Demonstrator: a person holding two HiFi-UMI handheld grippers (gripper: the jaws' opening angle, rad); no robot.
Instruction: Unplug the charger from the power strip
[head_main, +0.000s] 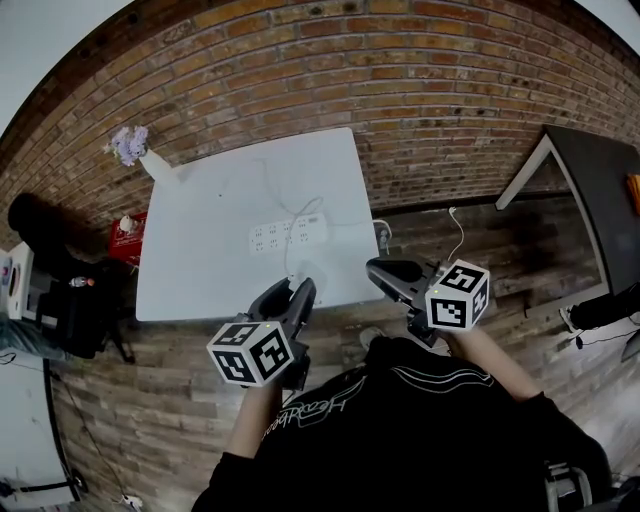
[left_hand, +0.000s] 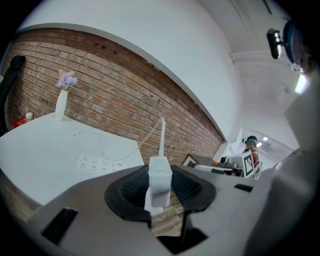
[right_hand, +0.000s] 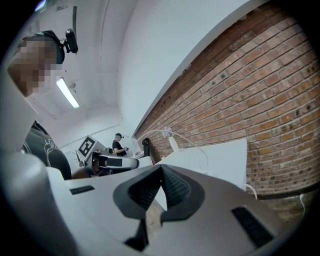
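I have the small white block-shaped charger (left_hand: 160, 180) pinched between the ribbed black pads of my left gripper (head_main: 288, 292), whose jaws stand partway apart and press on its two sides. Its thin white cable (left_hand: 161, 132) rises from its top end and curves away toward the table. The charger is out of its socket and sits over the near edge of the white rectangular table (head_main: 200, 270), apart from the white multi-socket power strip (head_main: 287, 234), which lies flat near the table's middle. My right gripper (right_hand: 161, 175) is off the table's right near corner, over the wooden plank floor (head_main: 480, 240), with its jaws pressed together and nothing between them. At the far left corner of the table stands a slim white vase with purple flowers (head_main: 140, 152), and a red brick wall (head_main: 400, 90) runs behind.
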